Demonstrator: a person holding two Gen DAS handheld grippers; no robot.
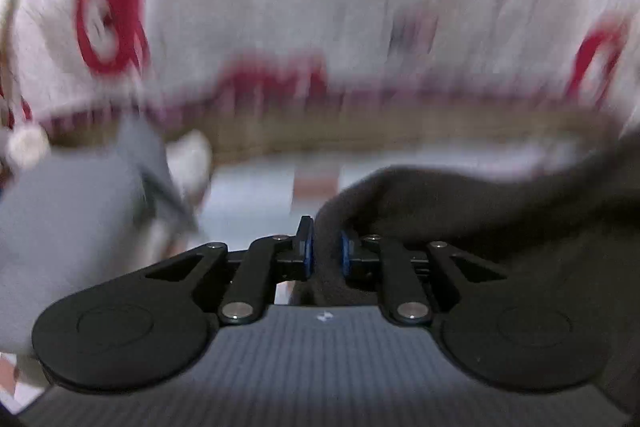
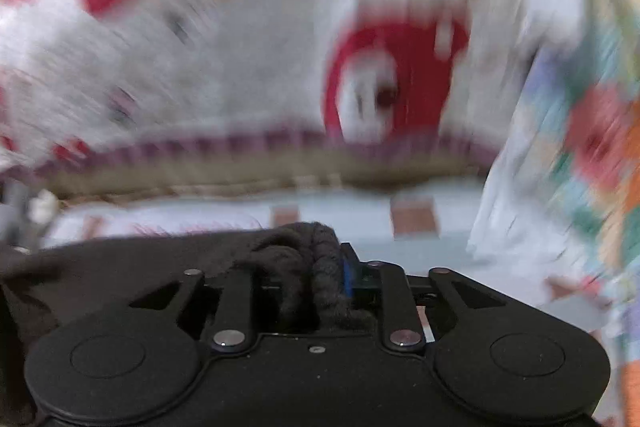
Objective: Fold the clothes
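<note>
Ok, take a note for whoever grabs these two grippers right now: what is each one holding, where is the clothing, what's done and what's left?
Left gripper: shut on an edge of the dark garment, cloth pinched between the blue pads.
Right gripper: a bunched, thicker fold of the same dark garment sits between its jaws.
The garment hangs between the two grippers, near the bed with the white and red blanket. Both views are blurred.
Done: both ends gripped.
Left: no finished fold shows, so fold it and lay it down.

Just beyond both grippers, a pale strip of surface (image 2: 360,215) is lying open for passing. Farther off, a white-and-red blanket (image 2: 260,47) is walling off the far side, while a multicoloured cloth (image 2: 580,147) is blocking the right and a grey garment (image 1: 72,219) is crowding the left.
</note>
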